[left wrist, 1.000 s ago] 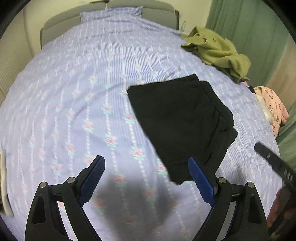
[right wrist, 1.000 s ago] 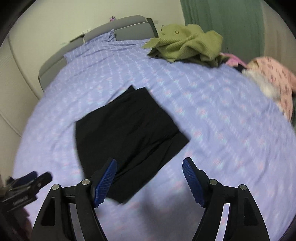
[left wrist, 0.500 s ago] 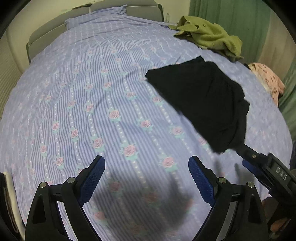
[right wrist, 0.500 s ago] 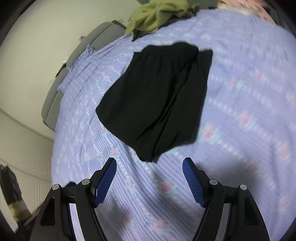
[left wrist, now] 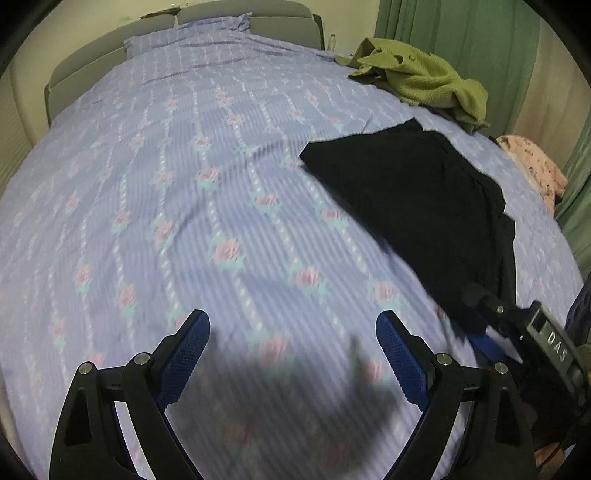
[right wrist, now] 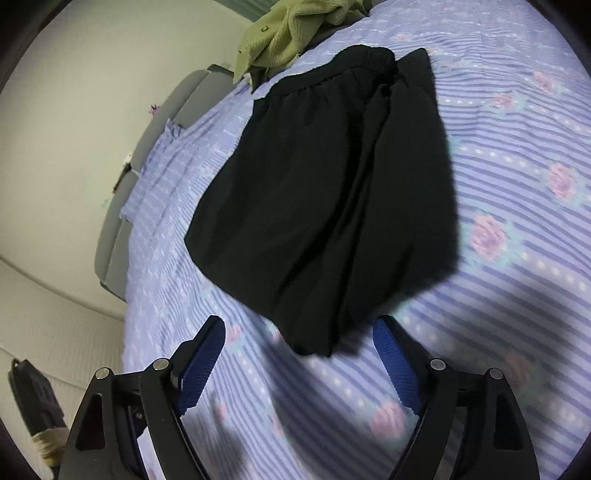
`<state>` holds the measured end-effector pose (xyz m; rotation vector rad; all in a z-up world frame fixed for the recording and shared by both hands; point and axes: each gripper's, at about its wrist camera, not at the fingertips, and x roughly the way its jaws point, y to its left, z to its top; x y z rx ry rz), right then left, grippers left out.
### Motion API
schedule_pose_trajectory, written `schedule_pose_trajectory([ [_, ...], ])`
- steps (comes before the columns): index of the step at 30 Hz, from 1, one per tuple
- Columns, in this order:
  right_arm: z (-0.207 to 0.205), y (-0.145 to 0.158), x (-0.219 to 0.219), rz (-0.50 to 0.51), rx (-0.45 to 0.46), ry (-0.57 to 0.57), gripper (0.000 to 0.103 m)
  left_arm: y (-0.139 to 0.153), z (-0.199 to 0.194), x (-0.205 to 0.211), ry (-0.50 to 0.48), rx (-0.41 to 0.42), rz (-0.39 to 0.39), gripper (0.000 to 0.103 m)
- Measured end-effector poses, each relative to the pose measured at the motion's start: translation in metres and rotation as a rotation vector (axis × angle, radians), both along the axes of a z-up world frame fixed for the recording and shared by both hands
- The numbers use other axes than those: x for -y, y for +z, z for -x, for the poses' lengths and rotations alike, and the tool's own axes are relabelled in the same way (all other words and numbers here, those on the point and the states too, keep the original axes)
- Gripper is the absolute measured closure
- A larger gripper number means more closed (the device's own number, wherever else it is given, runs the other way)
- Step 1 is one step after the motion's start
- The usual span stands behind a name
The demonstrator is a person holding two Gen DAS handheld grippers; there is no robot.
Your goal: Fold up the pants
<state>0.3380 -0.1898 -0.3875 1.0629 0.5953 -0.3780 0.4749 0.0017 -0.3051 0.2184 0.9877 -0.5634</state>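
Right tool (right wrist: 298, 354) gapes wide, black pants (right wrist: 325, 184) on the bed (right wrist: 517, 258) just ahead at twelve o'clock, long axis running away; left tool (left wrist: 293, 350) wide, pants at two o'clock

- A bed (left wrist: 155, 192) under a lilac striped sheet with pink roses
- Grey padded headboard (left wrist: 92, 70) against a cream wall (right wrist: 92, 74)
- Green curtains (left wrist: 461, 33) hang at the far right
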Motion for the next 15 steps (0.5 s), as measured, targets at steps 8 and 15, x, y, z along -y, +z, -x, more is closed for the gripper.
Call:
schedule_pose_trajectory([
  [8,-0.022,-0.001,0.011,0.032,-0.004,-0.021,0.017,-0.016,-0.070,0.036,0.007,-0.104,0.140,0.011],
  [15,-0.025,-0.001,0.017,0.018,-0.028,-0.024,0.017,-0.028,-0.130,0.060,0.067,-0.238,0.307,0.011],
])
